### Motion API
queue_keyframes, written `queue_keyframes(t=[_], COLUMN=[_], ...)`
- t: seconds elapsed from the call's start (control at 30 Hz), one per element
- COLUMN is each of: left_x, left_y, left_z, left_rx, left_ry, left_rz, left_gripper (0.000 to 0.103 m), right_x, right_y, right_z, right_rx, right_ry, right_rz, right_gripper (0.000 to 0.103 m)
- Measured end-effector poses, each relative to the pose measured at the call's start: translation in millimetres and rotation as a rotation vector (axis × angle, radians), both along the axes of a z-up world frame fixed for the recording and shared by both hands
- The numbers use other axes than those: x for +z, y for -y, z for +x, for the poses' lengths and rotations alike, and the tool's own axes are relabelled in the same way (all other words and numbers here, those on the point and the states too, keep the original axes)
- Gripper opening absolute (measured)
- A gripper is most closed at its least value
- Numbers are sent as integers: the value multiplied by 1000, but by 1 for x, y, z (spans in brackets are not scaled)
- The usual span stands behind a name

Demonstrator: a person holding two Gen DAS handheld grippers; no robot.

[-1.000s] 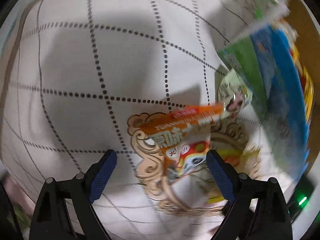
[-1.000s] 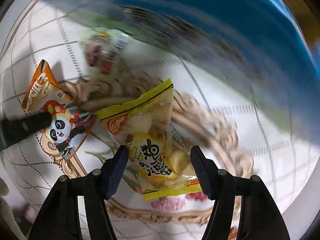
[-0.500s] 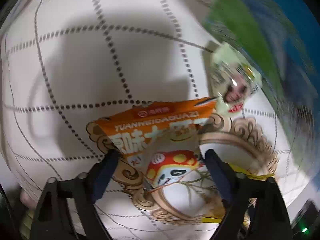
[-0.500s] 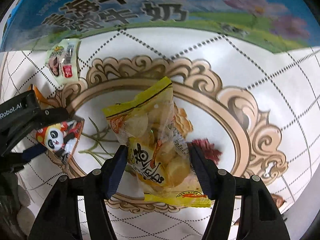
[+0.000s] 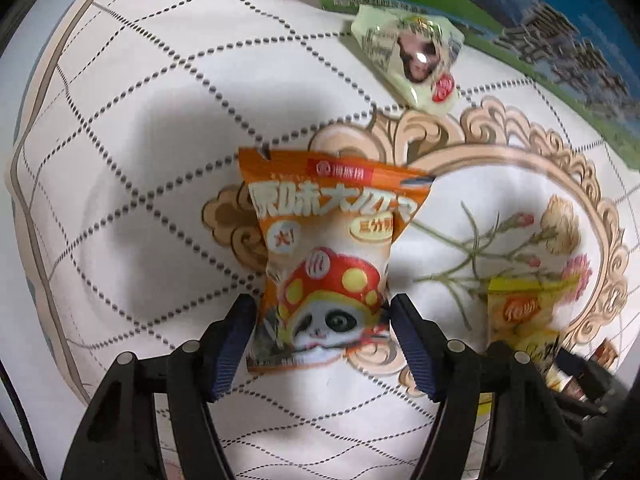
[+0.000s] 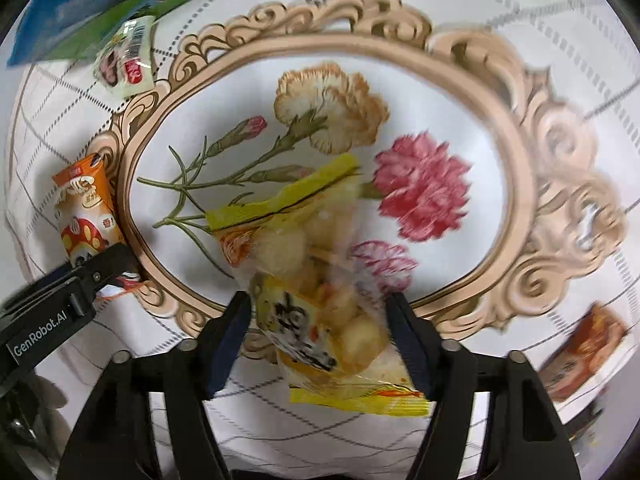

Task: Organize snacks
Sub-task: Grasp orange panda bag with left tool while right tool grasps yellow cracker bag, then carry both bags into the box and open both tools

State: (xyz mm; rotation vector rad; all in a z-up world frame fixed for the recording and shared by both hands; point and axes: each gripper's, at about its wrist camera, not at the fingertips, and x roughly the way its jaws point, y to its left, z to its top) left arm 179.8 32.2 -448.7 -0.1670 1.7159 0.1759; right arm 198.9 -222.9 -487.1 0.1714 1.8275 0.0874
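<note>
My left gripper (image 5: pixel 322 330) is shut on an orange panda snack packet (image 5: pixel 324 248) and holds it over the white quilted tablecloth (image 5: pixel 132 152). My right gripper (image 6: pixel 318 324) is shut on a yellow packet of round snacks (image 6: pixel 316 296) over the tablecloth's flower medallion (image 6: pixel 424 188). The right wrist view shows the orange packet (image 6: pixel 86 212) in the left gripper's fingers (image 6: pixel 96 268) at the left. The left wrist view shows the yellow packet (image 5: pixel 524 312) at the lower right.
A pale green small packet (image 5: pixel 412 56) lies by a blue and green carton (image 5: pixel 560 40) at the back; both also show in the right wrist view, the packet (image 6: pixel 126 60) and the carton (image 6: pixel 92 8). An orange-brown packet (image 6: pixel 580 356) lies at the right.
Both grippers have closed on their packets and drawn back from the carton. The orange packet now stands between the left fingers; the yellow packet is lifted over the flowers.
</note>
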Motion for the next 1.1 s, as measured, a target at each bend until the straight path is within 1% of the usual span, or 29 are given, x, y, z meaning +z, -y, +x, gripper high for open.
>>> queue_keyframes(t=[0.03, 0.13, 0.17, 0.2, 0.23, 0.27, 0.3, 0.33, 0.4, 0.43, 0.47, 0.5, 0.57, 0.67, 0.73, 0.77, 0.9, 0.93, 0.97, 1.0, 1.03, 1.07, 1.1], left_x=[-1, -6, -7, -7, -7, -6, -5, -1, 2, 4, 14, 18, 24, 35, 47, 58, 110, 130, 143, 164, 180, 200, 209], left_y=[-11, -15, -14, -14, -13, -14, -11, -2, 5, 8, 27, 28, 33, 42, 47, 50, 63, 66, 60, 61, 41, 44, 42], left_z=[2, 15, 16, 22, 25, 38, 44, 54, 51, 48, 36, 27, 14, 0, -6, -6, 9, 19, 26, 41, 50, 70, 75], left_rx=[2, 2, -1, -7, -16, -28, -41, -52, -69, -74, -73, -72, -76, -85, -84, -84, -80, -77, -75, -73, -78, -88, -92], left_ry=[4, 11, 16, 29, 42, 52, 67, 76, 87, 88, 89, 90, 96, 106, 120, 138, 222, 257, 280, 320, 342, 377, 397], left_rz=[0, 15, 21, 26, 32, 38, 50, 60, 58, 57, 52, 40, 28, 0, -22, -34, -87, -105, -118, -142, -154, -169, -183], left_gripper=[69, 69, 69, 69, 69, 66, 54, 52, 49, 46, 46, 46, 45, 45, 44, 44, 44, 44, 44, 44, 44, 44, 45], right_x=[-1, -8, -12, -9, -10, -10, -11, -10, -5, -3, 3, -1, 4, 25, 43, 56, 100, 113, 129, 146, 162, 179, 195], right_y=[2, 7, 3, -14, -15, -16, -21, -21, -31, -32, -39, -48, -53, -47, -42, -39, -30, -18, -11, -10, -7, -4, 0], right_z=[-1, 0, 0, 4, 2, 0, -2, -5, -12, -16, -21, -24, -30, -37, -36, -36, -28, -23, -15, 0, 13, 30, 46], right_rx=[-11, -14, -10, -5, -4, 1, 6, 11, 22, 29, 31, 31, 20, 14, 17, 19, -2, -12, -27, -36, -50, -63, -71], right_ry=[5, 13, 14, 20, 28, 38, 46, 60, 83, 96, 103, 107, 119, 146, 172, 193, 257, 280, 306, 321, 347, 371, 396], right_rz=[-2, -24, -34, -48, -61, -76, -89, -104, -109, -106, -101, -96, -73, -33, -5, 11, 67, 82, 99, 108, 121, 130, 135], right_gripper=[80, 80, 80, 80, 80, 79, 77, 75, 68, 67, 66, 65, 64, 64, 64, 64, 64, 64, 64, 64, 64, 64, 64])
